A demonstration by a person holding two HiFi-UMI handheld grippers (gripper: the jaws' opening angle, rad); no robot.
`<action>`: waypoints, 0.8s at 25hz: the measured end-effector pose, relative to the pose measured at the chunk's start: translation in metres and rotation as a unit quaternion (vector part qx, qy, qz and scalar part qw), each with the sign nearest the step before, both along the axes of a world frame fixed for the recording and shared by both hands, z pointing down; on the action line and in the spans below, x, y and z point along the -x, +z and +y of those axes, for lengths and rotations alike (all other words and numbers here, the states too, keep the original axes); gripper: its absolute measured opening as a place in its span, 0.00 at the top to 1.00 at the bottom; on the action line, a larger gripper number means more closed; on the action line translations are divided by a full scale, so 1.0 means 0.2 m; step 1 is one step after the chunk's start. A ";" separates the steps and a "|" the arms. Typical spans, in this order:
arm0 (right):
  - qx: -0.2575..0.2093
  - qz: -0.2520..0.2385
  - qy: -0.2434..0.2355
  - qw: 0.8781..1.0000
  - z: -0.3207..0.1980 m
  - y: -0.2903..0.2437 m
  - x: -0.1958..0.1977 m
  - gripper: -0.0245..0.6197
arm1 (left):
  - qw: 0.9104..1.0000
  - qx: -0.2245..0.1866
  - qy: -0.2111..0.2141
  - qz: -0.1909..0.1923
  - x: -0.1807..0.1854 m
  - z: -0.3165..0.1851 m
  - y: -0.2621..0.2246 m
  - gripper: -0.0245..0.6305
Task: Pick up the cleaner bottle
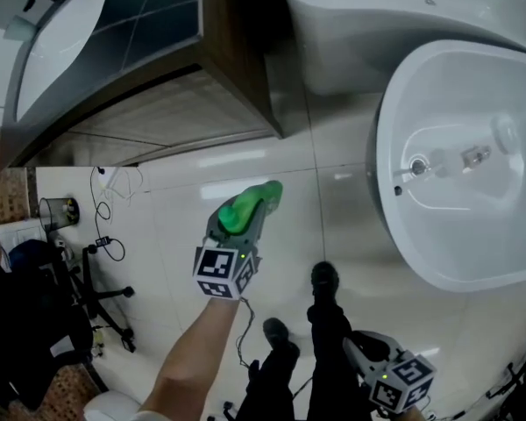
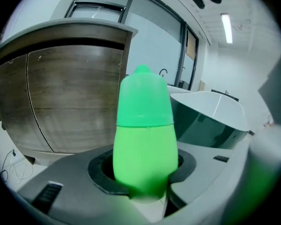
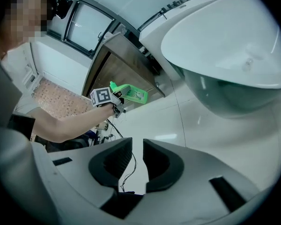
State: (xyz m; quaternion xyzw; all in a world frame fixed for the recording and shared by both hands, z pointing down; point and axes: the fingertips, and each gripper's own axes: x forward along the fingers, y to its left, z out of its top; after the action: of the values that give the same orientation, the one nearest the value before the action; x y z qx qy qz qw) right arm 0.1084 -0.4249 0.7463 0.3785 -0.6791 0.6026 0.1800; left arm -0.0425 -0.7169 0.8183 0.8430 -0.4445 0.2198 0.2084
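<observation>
Above glossy white floor tiles (image 1: pixel 333 217) near a white ceramic basin (image 1: pixel 456 86), your left gripper (image 1: pixel 245 217) is clamping a green plastic cleaner bottle (image 2: pixel 145 139); your right gripper (image 3: pixel 136 165) is gaping slightly, empty.

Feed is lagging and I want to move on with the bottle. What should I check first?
1. Grip: ok. The left gripper has its jaws shut on the green cleaner bottle.
2. Bottle off the floor: ok, it is held in the air.
3. Cap on: ok. Whether it is tight: cannot tell.
4. Right gripper free: ok. Its jaws are slightly apart with nothing between them.
5. Clearance: ok. The bottle is apart from the wash basin and the wooden cabinet.
</observation>
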 end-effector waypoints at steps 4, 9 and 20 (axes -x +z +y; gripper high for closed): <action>-0.033 0.004 -0.006 0.999 -0.05 -0.08 0.01 0.84 | 1.000 -0.023 0.009 0.011 0.00 0.00 -0.21 0.71; -0.048 0.009 -0.010 0.999 -0.02 -0.16 0.04 0.85 | 0.998 -0.053 0.021 0.026 0.02 0.04 -0.45 0.71; -0.112 0.046 -0.026 0.992 0.14 -0.46 0.11 0.86 | 0.994 -0.099 0.043 0.032 0.15 0.26 -1.08 0.71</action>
State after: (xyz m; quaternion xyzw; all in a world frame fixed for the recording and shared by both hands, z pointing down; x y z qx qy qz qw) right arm 0.0866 -0.3976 0.6537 0.4062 -0.7428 0.4997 0.1833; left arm -0.0732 -0.6659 0.6033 0.8843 -0.4208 0.1563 0.1288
